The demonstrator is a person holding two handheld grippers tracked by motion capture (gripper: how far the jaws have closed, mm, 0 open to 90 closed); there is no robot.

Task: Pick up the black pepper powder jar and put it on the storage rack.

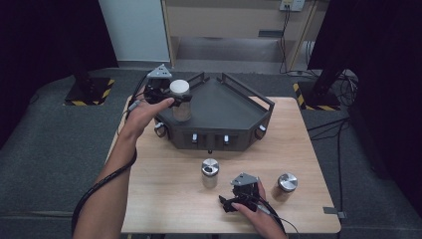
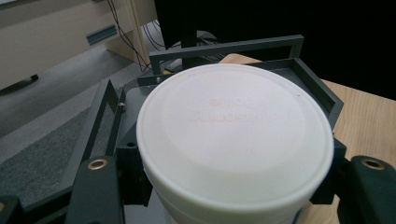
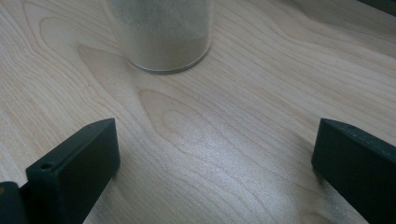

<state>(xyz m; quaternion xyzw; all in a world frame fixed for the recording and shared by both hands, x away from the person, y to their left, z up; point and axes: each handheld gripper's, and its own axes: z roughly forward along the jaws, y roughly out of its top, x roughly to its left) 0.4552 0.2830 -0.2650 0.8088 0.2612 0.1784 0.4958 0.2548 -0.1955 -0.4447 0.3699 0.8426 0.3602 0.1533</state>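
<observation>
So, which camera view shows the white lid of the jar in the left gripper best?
The left gripper view: the white lid sits large between the jaws, seen from above, with faint raised lettering. The high view shows it small, over the dark tray, held by the left gripper. The right gripper view faces another jar on the table.

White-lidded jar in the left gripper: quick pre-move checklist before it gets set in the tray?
1. Left gripper jaws on both sides of the white-lidded jar: ok.
2. Jar upright: ok, lid faces up.
3. Jar over the dark tray, at its left corner: ok.
4. Tray floor bare near the jar: ok.
5. Jar base touching the tray floor: cannot tell.
6. Right gripper open and apart from the two metal-lidded jars on the table: ok.
</observation>
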